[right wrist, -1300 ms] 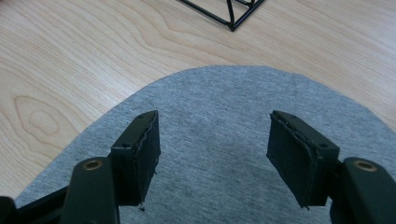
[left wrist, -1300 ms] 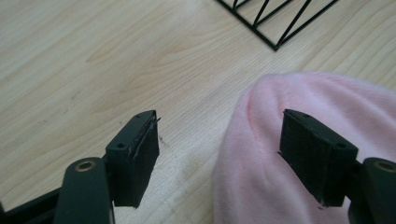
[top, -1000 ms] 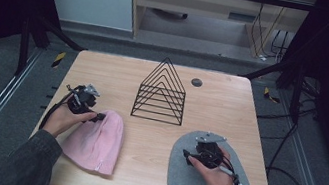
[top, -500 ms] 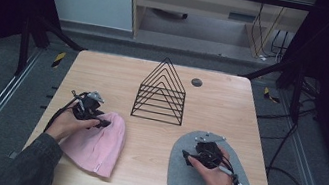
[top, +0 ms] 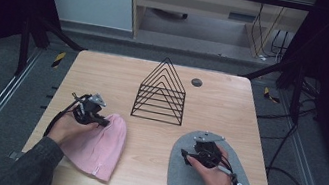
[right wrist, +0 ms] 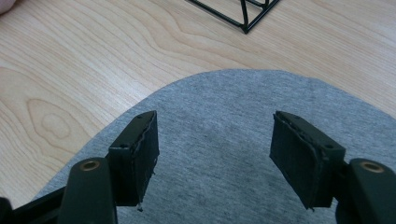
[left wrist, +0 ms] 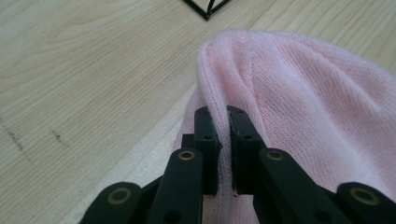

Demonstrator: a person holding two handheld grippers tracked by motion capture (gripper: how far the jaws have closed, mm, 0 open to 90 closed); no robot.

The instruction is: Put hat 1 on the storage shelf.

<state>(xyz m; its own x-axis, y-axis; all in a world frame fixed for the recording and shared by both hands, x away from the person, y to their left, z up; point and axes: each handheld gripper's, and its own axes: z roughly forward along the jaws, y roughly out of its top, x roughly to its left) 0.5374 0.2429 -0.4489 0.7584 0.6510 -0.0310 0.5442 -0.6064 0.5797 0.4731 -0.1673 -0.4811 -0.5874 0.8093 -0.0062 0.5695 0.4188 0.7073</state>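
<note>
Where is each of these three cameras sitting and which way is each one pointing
High view: fixed above the person's side, facing forward and down on the table; both forearms, left gripper and right gripper show.
Left gripper view: rides the left gripper, jaws pinching a fold of the pink beanie.
Right gripper view: rides the right gripper, jaws apart over the grey beanie.
Shared: both gripper views catch a corner of the black wire rack.

no readable text, labels or numbers anywhere
</note>
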